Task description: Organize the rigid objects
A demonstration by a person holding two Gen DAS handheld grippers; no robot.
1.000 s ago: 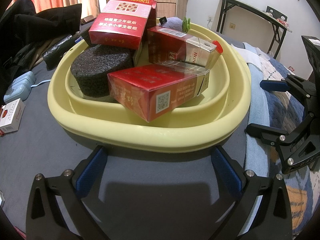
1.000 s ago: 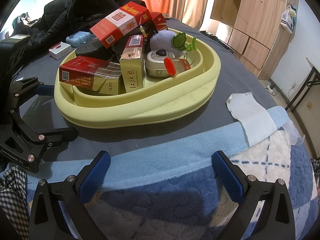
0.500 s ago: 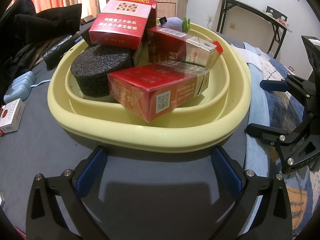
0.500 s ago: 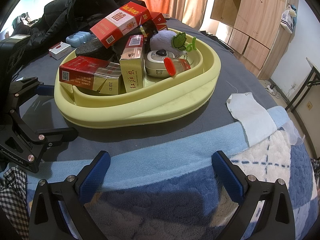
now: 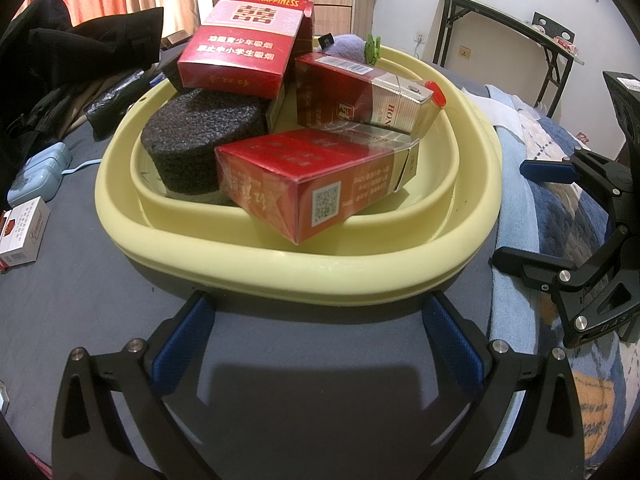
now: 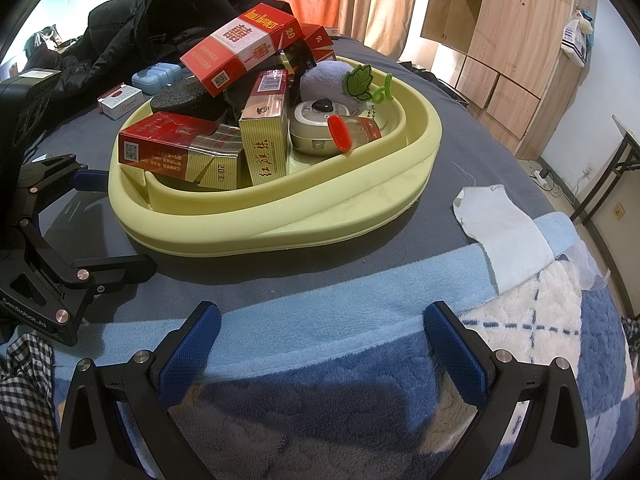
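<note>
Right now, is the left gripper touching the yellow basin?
Apart. In the left wrist view the left gripper is open and empty, and a strip of grey bedcover shows between its blue pads and the yellow basin.

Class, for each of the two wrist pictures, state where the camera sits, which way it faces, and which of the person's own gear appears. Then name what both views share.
Left wrist: sits on the open left gripper, low over grey bedding, facing the pale yellow plastic basin; the right gripper shows at the right edge.
Right wrist: sits on the open right gripper over a blue fleece blanket, facing the basin from another side; the left gripper shows at the left.
Shared: the basin and the red Double Happiness carton.
</note>
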